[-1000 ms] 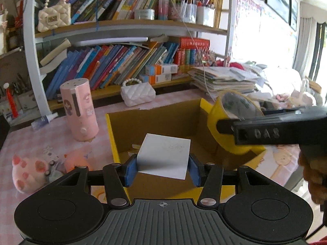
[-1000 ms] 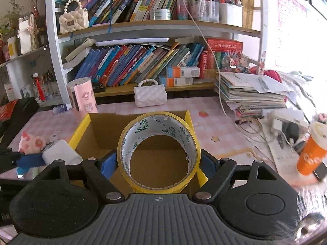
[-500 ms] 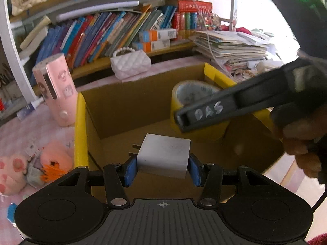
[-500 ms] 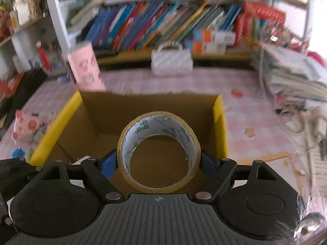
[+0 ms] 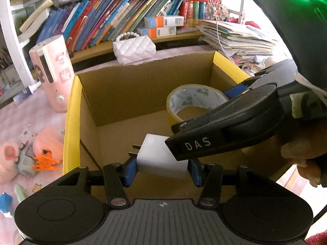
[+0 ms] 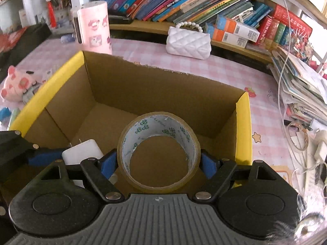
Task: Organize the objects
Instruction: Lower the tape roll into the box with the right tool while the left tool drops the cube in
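Observation:
An open cardboard box (image 5: 130, 94) with yellow edges sits on the pink checked table; it also shows in the right wrist view (image 6: 155, 89). My left gripper (image 5: 162, 168) is shut on a white plug adapter (image 5: 157, 157) and holds it inside the box near the front. The adapter also shows in the right wrist view (image 6: 81, 152). My right gripper (image 6: 158, 164) is shut on a roll of yellow-brown tape (image 6: 159, 130) and holds it low inside the box. In the left wrist view the tape (image 5: 192, 102) and the right gripper body (image 5: 231, 126) lie just right of the adapter.
A pink cylinder device (image 5: 52, 71) and a white quilted handbag (image 5: 133, 48) stand behind the box. Plush toys (image 5: 38, 149) lie left of it. Stacked papers (image 5: 239, 38) and cables (image 6: 300, 136) lie to the right. Bookshelves (image 6: 184, 4) fill the back.
Both grippers have moved forward and down into the box with their objects. The right gripper now sits close beside the left one, partly covering the adapter.

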A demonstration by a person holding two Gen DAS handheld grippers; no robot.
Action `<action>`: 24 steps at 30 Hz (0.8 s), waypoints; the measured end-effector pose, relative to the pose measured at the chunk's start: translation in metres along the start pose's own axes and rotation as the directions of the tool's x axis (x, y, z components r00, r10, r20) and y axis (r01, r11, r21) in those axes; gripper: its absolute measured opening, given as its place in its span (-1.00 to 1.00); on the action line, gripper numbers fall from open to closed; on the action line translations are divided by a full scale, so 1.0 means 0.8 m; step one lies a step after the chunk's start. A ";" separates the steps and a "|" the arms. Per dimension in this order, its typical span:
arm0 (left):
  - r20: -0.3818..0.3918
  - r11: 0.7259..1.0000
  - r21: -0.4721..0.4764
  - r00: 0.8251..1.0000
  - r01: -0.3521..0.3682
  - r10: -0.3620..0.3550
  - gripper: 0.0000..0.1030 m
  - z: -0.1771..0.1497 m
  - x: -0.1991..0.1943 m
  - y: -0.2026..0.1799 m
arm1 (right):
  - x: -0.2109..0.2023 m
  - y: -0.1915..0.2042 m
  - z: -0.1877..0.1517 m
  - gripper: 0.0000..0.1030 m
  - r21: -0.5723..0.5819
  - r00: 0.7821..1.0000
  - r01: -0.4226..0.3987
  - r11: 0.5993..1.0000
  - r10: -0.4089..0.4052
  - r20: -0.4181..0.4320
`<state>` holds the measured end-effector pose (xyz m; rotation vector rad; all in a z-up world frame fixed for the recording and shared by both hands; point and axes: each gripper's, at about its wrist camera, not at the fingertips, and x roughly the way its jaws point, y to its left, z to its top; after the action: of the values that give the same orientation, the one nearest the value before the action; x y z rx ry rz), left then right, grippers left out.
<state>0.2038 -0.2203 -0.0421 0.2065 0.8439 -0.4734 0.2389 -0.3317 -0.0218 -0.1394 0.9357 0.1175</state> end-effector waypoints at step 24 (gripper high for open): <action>0.294 0.992 -0.051 0.948 -0.114 0.124 0.64 -0.037 -0.124 0.014 | -0.117 0.020 -0.035 0.66 0.212 0.926 0.038 0.976 -0.115 0.361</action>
<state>0.1332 -0.1679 0.0141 0.1492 0.5404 -0.3652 0.1588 -0.3246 0.0365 0.0356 0.5571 -0.0254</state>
